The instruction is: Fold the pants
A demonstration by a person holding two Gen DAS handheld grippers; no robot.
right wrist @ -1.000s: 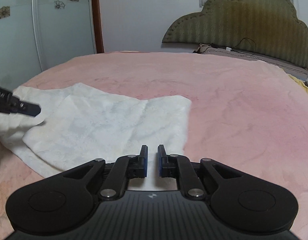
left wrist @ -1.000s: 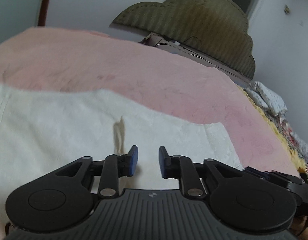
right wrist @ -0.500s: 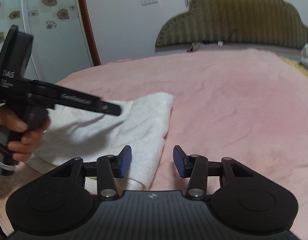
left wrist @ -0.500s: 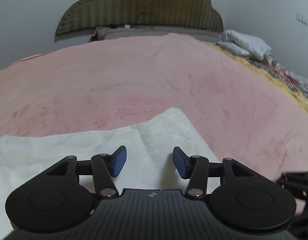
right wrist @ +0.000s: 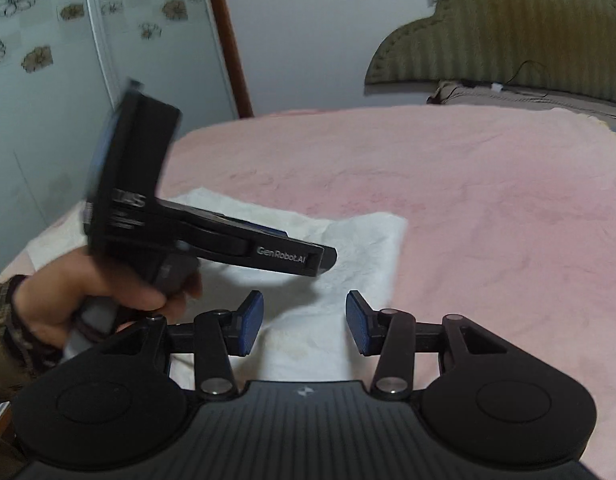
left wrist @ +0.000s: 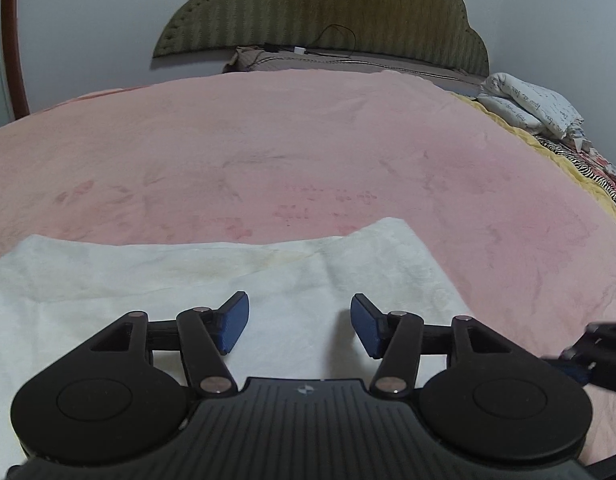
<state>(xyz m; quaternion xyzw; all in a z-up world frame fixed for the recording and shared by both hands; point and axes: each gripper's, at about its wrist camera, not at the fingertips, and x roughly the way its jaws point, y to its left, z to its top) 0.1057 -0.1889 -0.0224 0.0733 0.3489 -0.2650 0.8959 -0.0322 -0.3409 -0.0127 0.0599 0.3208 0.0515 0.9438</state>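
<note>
Fold laid; my left tool (left wrist: 299,328) is opening, my right tool (right wrist: 304,322) stands parted, both empty above the pants (left wrist: 148,280). Next: regrip an edge.

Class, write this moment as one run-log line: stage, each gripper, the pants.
stage: between folds | left gripper: opening, empty, over pants | right gripper: open, empty | pants: white, folded, flat on pink blanket

— What colours are the pants (left wrist: 196,280) and blanket (left wrist: 308,140)?
— Cream-white pants, pink blanket. Olive striped headboard (left wrist: 328,12); black grippers with blue pads (right wrist: 250,322); floral-patterned wardrobe door (right wrist: 48,60).
</note>
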